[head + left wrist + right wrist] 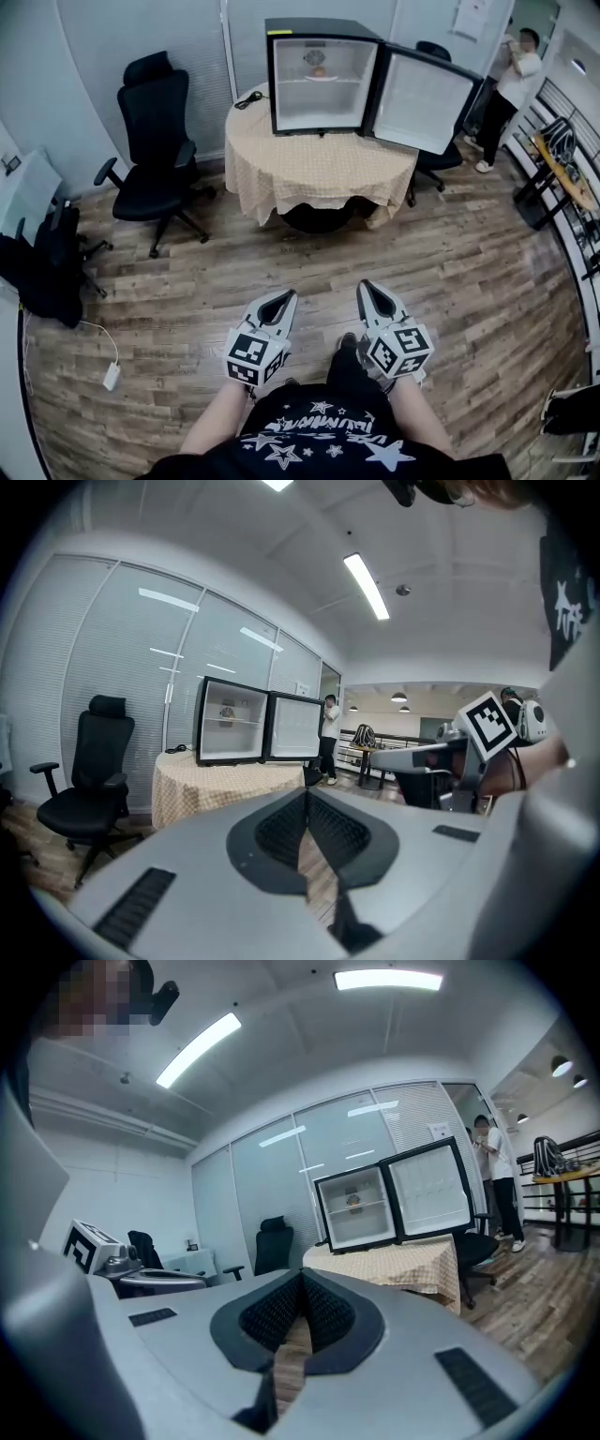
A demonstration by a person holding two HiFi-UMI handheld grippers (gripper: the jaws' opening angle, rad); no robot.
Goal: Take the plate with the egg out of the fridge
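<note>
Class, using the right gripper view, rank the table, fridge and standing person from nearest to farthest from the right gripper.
1. Table, ahead, centre-right.
2. Fridge, atop the table.
3. Person, far right, beyond the fridge.

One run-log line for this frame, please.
fridge: on table, door open, far off | plate with egg: on upper shelf | left gripper: shut, empty | right gripper: shut, empty

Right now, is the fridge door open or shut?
Open: the door stands swung out rightward; the fridge shows its white interior.
</note>
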